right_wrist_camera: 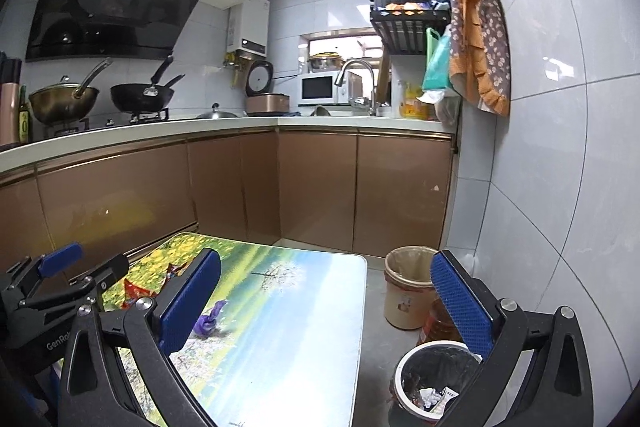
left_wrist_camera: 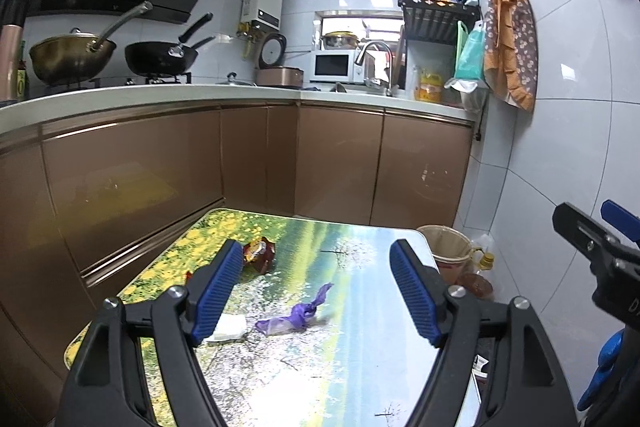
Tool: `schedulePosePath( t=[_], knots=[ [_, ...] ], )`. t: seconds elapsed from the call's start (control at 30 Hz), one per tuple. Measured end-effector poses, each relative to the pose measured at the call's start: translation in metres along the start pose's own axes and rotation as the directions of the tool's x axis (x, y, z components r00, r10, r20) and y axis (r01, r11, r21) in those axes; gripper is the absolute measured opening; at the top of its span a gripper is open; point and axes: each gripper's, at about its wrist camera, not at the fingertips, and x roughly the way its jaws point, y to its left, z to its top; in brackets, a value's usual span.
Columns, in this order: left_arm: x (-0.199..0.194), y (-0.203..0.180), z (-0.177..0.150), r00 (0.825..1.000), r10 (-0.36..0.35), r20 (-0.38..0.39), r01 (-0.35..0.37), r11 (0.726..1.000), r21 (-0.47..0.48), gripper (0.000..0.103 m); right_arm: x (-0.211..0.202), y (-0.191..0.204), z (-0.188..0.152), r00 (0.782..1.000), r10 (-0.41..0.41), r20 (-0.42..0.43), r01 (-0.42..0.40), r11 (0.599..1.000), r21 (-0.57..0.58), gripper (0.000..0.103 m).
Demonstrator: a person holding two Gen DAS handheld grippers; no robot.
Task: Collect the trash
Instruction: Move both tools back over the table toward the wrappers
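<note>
On table (left_wrist_camera: 360, 307), three trash pieces, two bins

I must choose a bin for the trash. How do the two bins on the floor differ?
The near bin has a dark liner and already holds crumpled trash; the far bin has a pale liner, and its contents are hidden. The near bin looks wider. Both stand upright beside the table.
</note>
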Motion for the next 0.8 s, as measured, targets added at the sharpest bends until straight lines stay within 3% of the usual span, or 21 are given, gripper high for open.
schedulePosePath(
  t=[0.4,0.6,0.8],
  knots=[
    [-0.056,0.004,0.003,0.993,0.088,0.083,-0.091,0.995,0.031,0.075,-0.039,-0.010,0.001,0.995,0.068,0.067,-0.072,0.996,0.059,0.103],
    [-0.067,0.000,0.004,0.991,0.098,0.090,-0.104,0.993,0.061,0.075,-0.052,-0.006,0.006,0.985,0.130,0.109,-0.136,0.989,0.054,0.103],
    [-0.068,0.001,0.003,0.991,0.098,0.094,-0.104,0.993,0.055,0.079,-0.045,-0.004,0.006,0.983,0.155,0.096,-0.162,0.984,0.068,0.103]
  ],
)
